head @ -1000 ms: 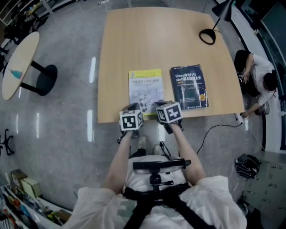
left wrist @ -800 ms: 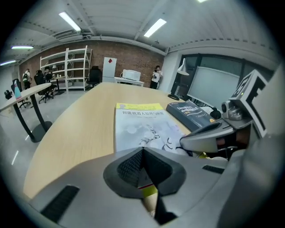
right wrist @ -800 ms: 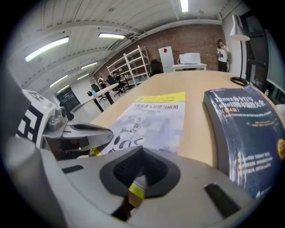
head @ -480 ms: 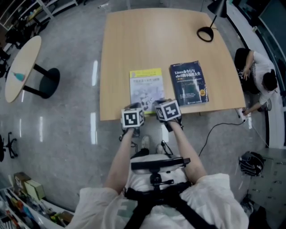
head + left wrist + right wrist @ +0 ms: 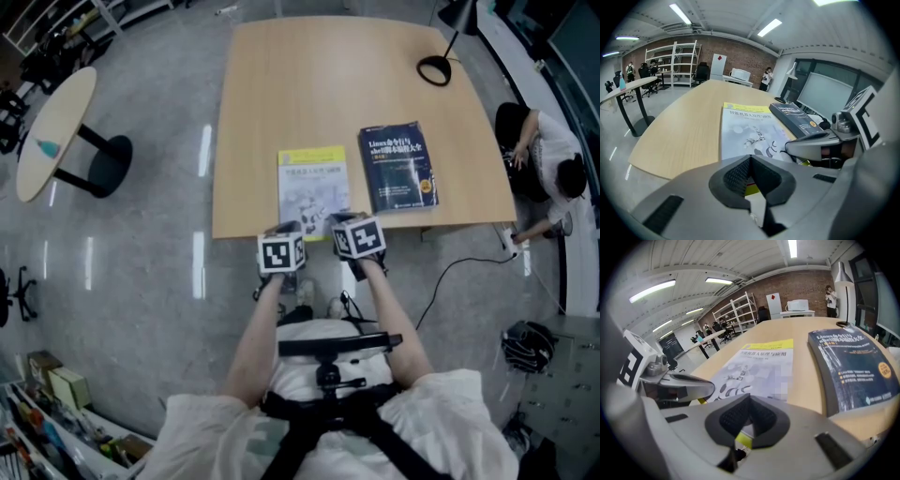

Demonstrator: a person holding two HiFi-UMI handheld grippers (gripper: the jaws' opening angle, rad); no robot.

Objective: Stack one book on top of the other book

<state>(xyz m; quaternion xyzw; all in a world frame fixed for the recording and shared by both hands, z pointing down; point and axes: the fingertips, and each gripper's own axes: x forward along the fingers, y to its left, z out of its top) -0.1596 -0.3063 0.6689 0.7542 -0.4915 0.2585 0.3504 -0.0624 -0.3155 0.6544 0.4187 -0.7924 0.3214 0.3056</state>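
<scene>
Left gripper (image 5: 284, 232) and right gripper (image 5: 339, 223) side by side at frame centre, both jaw pairs closed together on nothing, tips at the near edge of the yellow-and-white book (image 5: 313, 183), dark blue book (image 5: 397, 165) flat just right of it, apart, on the wooden table (image 5: 281, 84)

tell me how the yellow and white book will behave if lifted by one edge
The yellow and white book looks thinner than the dark blue book, so it is probably light and may sag. It lies flat on the smooth table, so a push would likely slide it, not tip it.
</scene>
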